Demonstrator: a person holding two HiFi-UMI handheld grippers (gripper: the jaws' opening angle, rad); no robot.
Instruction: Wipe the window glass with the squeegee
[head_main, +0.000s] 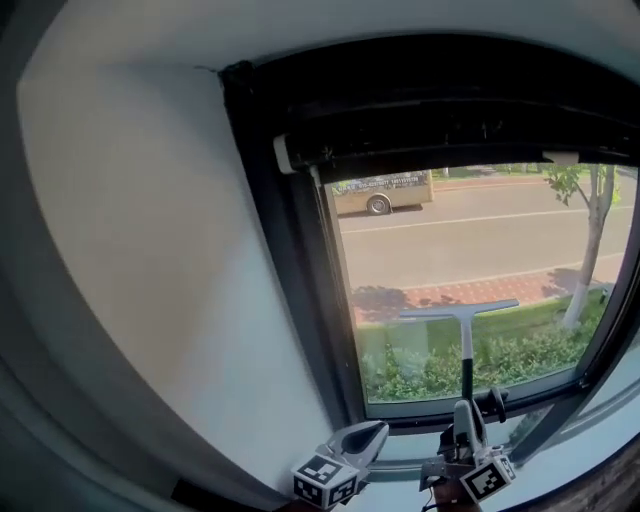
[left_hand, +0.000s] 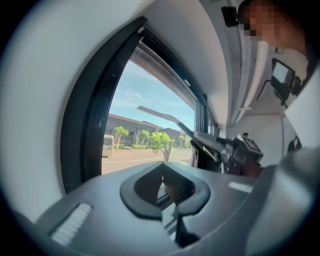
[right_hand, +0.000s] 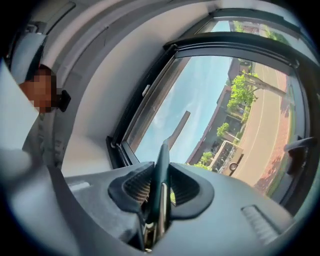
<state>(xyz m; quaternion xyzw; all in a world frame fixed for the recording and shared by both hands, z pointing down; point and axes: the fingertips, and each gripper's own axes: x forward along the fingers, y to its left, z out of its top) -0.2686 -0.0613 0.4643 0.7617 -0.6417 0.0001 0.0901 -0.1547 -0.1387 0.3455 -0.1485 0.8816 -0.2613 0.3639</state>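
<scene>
Right gripper clamps the grey T-shaped squeegee low on its handle so the blade reaches the clear window glass; left gripper closed, empty, idle.

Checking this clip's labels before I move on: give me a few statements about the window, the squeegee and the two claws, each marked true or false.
1. The right claw is shut on the squeegee. True.
2. The left claw holds a cloth. False: its jaws are together with nothing between them.
3. The squeegee's blade is up at the top edge of the window glass. False: in the head view it lies across the lower half of the pane.
4. A vehicle shows outside, through the glass. True.
</scene>
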